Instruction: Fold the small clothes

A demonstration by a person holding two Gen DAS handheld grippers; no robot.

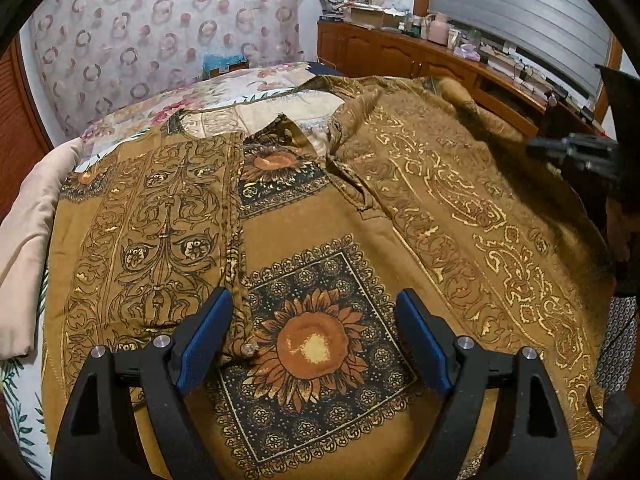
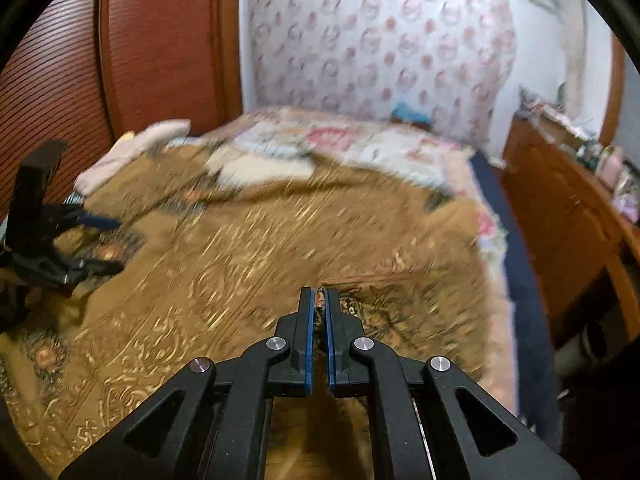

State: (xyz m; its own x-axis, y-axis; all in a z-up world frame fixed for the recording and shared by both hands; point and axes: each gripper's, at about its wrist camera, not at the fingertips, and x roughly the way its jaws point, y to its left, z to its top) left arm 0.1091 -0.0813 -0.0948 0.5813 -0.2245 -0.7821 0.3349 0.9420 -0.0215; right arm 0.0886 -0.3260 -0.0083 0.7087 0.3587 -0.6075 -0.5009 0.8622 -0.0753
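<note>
Left tongs (image 1: 314,336) nearest the lens, blue pads (image 1: 204,336) spread wide apart, nothing between them but the shirt (image 1: 304,216) below. They hover over the sunflower square (image 1: 312,344), pads not visibly pressing cloth. The folded left edge (image 1: 236,240) of the shirt runs up just beside the left pad.

Right tongs (image 2: 319,296) pinched together on a fold of the brown shirt (image 2: 248,264); patterned cloth shows in the thin slit between the pads. View is heavily blurred, so how much cloth is caught is unclear.

The shirt lies spread on the bed (image 1: 248,88), in front of and under both tongs. One side panel is already folded in towards the middle; the other side, with the gold print (image 1: 460,208), looks lifted and draped from the right tongs' end.

Step, as a judgement: mid-fold of the second side, right tongs carrying the edge across. Next move calls for laying that edge flat over the middle, then letting go. Left tongs likely need to pin or smooth the centre. Risk: bunching.
</note>
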